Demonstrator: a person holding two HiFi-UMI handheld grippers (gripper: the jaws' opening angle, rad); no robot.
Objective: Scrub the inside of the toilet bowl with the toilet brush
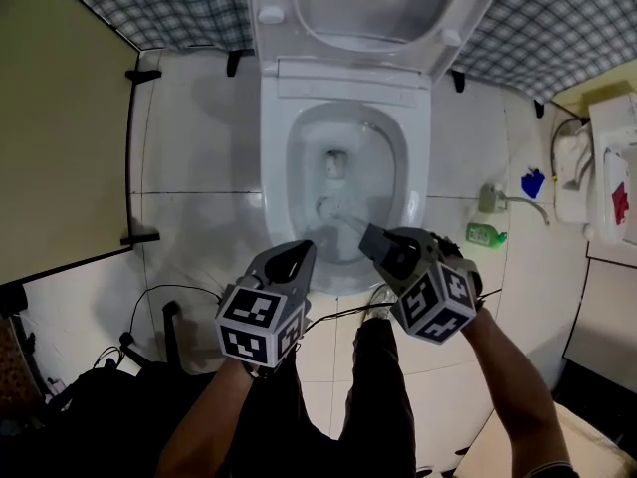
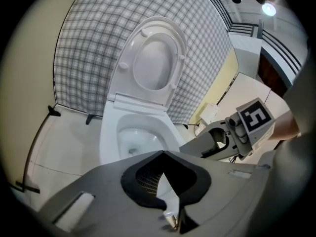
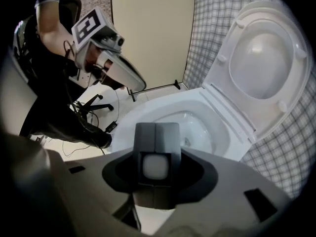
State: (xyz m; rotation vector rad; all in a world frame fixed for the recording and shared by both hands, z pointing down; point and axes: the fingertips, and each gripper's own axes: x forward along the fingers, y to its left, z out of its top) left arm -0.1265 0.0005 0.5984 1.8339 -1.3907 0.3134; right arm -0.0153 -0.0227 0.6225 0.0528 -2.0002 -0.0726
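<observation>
Within the right claw [image 1: 375, 241], the toilet brush handle [image 3: 157, 137]

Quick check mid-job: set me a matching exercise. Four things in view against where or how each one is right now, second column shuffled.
Things:
1. toilet lid
2. toilet brush
3. left gripper
4. green bottle

States:
A. shut with nothing in it, near the front rim of the bowl
B. on the floor, at the right side of the head view
C. raised
D. held in the right gripper, reaching into the bowl

Pairs: 1-C, 2-D, 3-A, 4-B
</observation>
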